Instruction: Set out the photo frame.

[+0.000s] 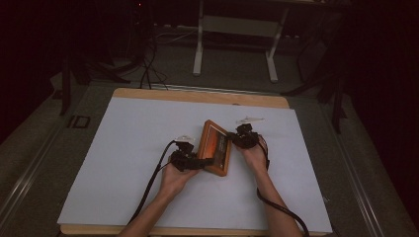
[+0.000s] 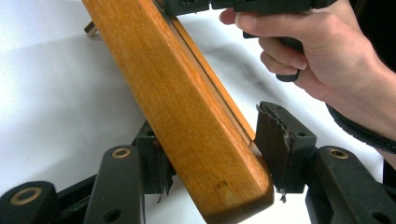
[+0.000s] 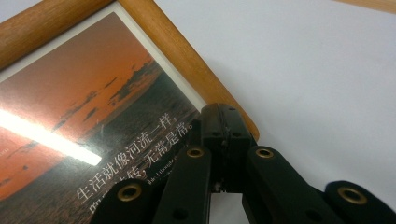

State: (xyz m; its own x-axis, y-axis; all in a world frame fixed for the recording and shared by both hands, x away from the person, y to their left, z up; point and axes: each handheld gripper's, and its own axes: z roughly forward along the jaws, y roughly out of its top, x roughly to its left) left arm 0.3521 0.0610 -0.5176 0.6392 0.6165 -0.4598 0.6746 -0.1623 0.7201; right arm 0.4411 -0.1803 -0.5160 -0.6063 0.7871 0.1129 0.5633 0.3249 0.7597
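Covering most of the tabletop (image 1: pixel 148 94) is a white sheet (image 1: pixel 128 148), wooden edge showing at the far and near sides. Wooden picture frame (image 1: pixel 216 147) sits near the middle of the sheet, between the two hands, tilted with its far corner toward the back. Frame holds an orange sunset print with white Chinese text along the bottom, seen in the right gripper view; glare streak across the glass. Left hand (image 1: pixel 174 177) holds the left gripper (image 2: pixel 212 154) at the near end of the frame: frame's rounded wooden edge lies between the jaws, left pad against the wood, right pad just beside it with a small gap, so released, not clamped yet. Right hand (image 1: pixel 254 155) holds the right gripper (image 3: pixel 227 122) at the frame's right side: jaws clenched together, tips touching at the frame's corner rim; whether they pinch the wood, cannot tell. Black cables trail from both grippers toward the near edge.
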